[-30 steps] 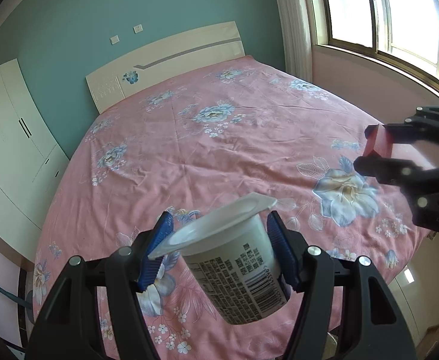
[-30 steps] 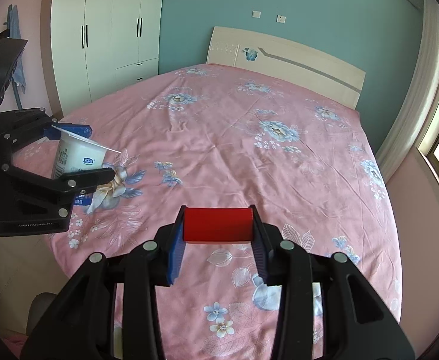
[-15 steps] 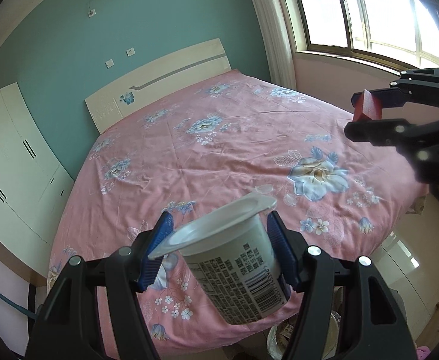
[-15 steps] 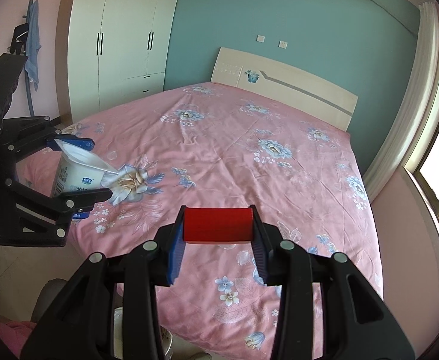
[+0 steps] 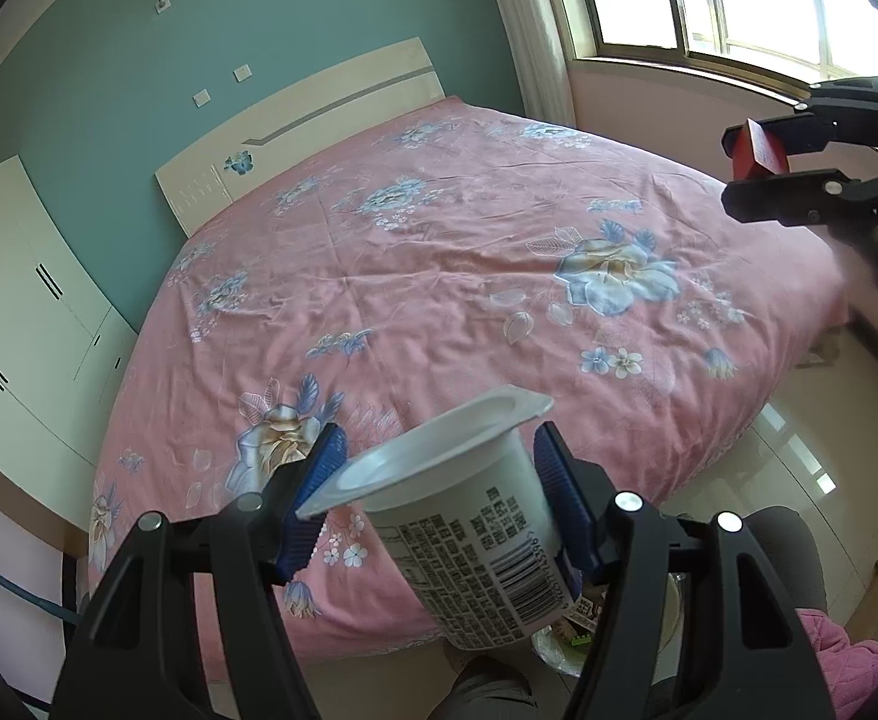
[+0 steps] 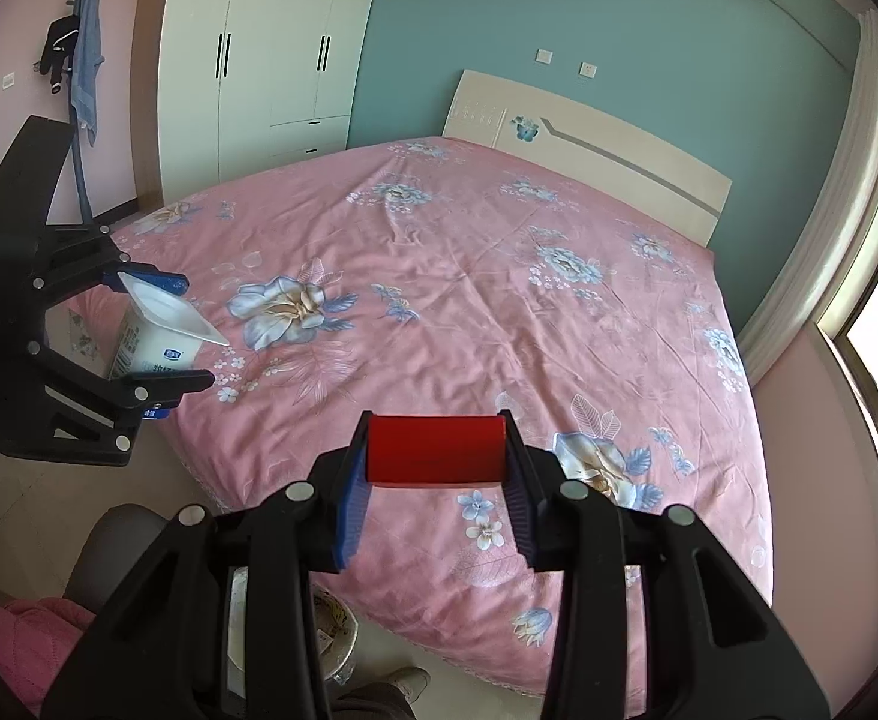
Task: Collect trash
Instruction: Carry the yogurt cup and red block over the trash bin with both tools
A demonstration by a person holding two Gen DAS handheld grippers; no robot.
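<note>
My left gripper (image 5: 439, 480) is shut on a white yogurt cup (image 5: 469, 528) with a printed label and barcode, held tilted above the foot of the bed. The same cup (image 6: 157, 336) shows at the left of the right wrist view. My right gripper (image 6: 436, 462) is shut on a red box (image 6: 436, 450), held crosswise between the blue pads. That red box (image 5: 760, 150) shows at the right of the left wrist view. A trash bin (image 6: 325, 630) with a white liner stands on the floor below both grippers, mostly hidden by them.
A bed with a pink flowered sheet (image 5: 439, 276) fills the middle. A white wardrobe (image 6: 271, 60) stands left of it, a window (image 5: 739, 0) to the right. A pink cloth (image 5: 829, 654) and a person's leg (image 5: 481, 690) are beside the bin.
Both grippers have pulled back from over the bed and risen, keeping their loads. The bed's foot edge, the floor and the bin have come into view below.
</note>
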